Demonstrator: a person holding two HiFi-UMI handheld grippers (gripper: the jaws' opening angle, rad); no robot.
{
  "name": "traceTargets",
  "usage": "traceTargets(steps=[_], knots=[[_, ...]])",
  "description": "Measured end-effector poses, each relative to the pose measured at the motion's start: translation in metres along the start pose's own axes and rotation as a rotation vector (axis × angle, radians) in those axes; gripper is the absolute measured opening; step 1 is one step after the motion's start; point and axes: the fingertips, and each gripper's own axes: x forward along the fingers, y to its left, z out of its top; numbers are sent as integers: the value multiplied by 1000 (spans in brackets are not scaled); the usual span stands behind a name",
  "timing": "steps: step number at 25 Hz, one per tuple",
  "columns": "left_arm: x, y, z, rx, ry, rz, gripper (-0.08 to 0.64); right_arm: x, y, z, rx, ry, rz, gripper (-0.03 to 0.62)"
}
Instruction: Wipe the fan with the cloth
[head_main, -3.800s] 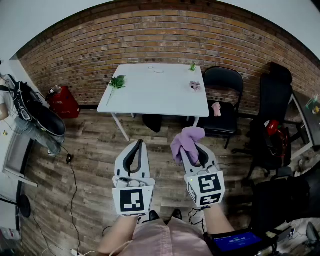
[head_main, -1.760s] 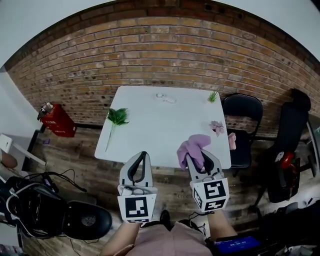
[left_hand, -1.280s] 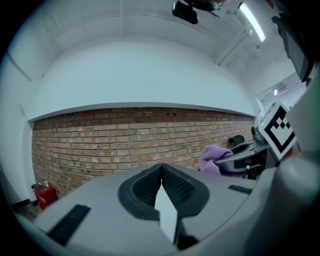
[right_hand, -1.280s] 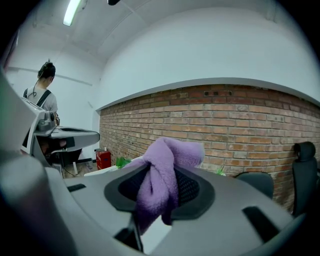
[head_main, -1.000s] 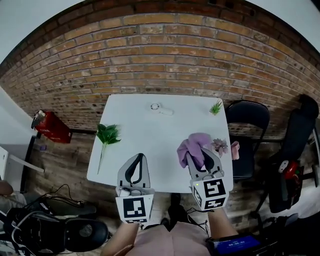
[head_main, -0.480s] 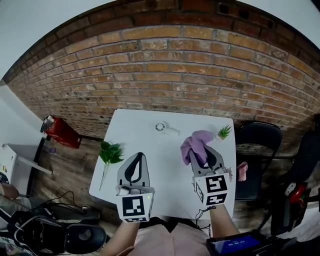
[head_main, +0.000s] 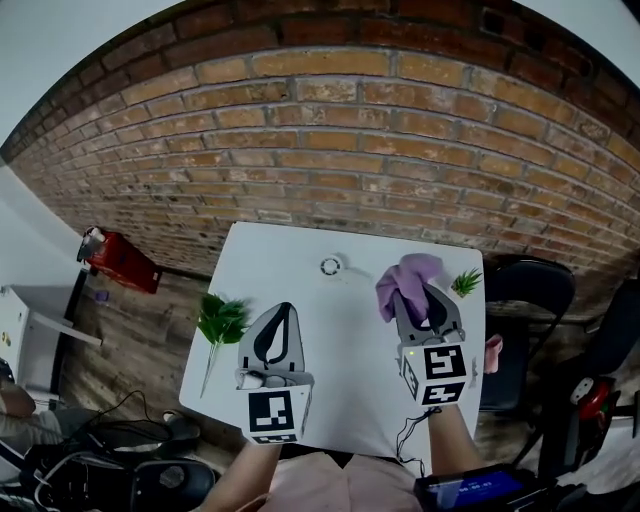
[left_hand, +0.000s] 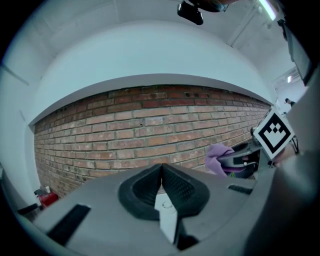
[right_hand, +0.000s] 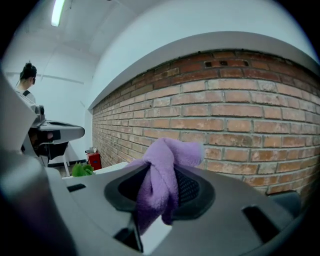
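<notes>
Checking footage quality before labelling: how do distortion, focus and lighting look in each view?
Head view: strong fisheye, brick wall bows into an arch, table evenly lit. Left gripper view: bluish cast, left hand-held gripper close and soft. Right gripper view: purple cloth fairly sharp, ceiling light glares top left.

Bright, even indoor light falls from a ceiling tube (right_hand: 57, 12) up and left of the jaws of the right gripper (right_hand: 161, 155); fisheye lenses bow the brick wall (head_main: 330, 130) beyond (corners black), foreground soft.
</notes>
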Motion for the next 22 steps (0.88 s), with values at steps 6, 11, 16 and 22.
traceTargets(steps=[6,11,16,22], knots=[[42,18,-37,-21,48,-29,12,56,-10,-30,-2,89,-29,135],[69,28,-83,-46,144,-50,12,101,-21,-75,3,183,-63,135],[90,30,-125,-64,217,-71,12,137,-40,-128,-7,293,-113,135],[107,32,-160,-79,268,-92,12,164,-44,-172,-29,408,-143,133]])
